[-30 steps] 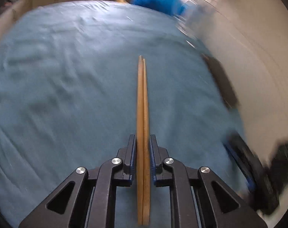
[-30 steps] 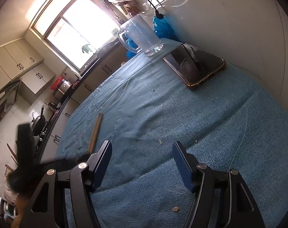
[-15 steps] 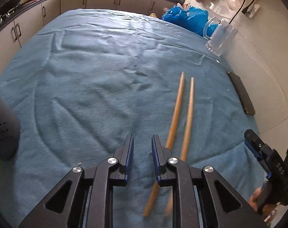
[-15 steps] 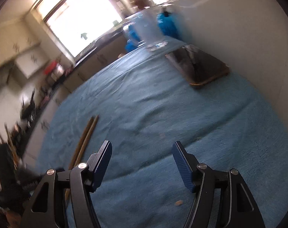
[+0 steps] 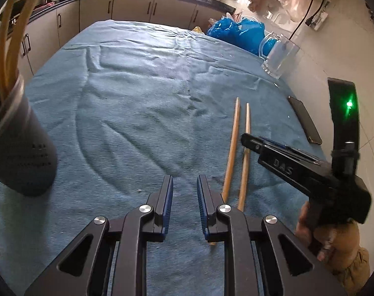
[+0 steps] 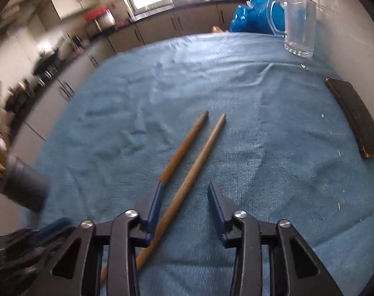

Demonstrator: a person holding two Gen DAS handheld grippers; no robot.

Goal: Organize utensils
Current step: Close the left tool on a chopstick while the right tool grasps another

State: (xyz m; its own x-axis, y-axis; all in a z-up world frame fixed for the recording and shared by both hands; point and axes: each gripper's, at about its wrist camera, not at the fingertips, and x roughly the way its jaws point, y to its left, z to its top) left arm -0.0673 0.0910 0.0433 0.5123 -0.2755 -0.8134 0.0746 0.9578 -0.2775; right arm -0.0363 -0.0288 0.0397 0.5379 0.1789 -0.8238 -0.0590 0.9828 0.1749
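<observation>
Two wooden chopsticks [image 5: 232,148] lie side by side on the blue cloth [image 5: 137,93]. My left gripper [image 5: 184,180] hovers just left of them, its jaws slightly apart with nothing between. My right gripper [image 6: 185,186] is low over the chopsticks' near ends and its jaws are closing. The right chopstick [image 6: 204,148] runs between its fingers without touching the pads, and the left chopstick [image 6: 184,145] passes by the left finger. The left wrist view shows the right gripper [image 5: 251,141] from the side, held by a hand [image 5: 334,241]. At the left stands a dark utensil holder [image 5: 19,148] with long yellowish utensils in it.
A glass mug [image 5: 279,56] stands at the far right by the wall, with blue plastic bags [image 5: 236,32] behind it. A dark phone [image 5: 305,120] lies along the right edge of the cloth. Kitchen cabinets run behind and to the left of the table.
My left gripper let go of the chopsticks, which now lie on the cloth, and moved left of them. My right gripper swung over onto the chopsticks and its jaws narrowed.
</observation>
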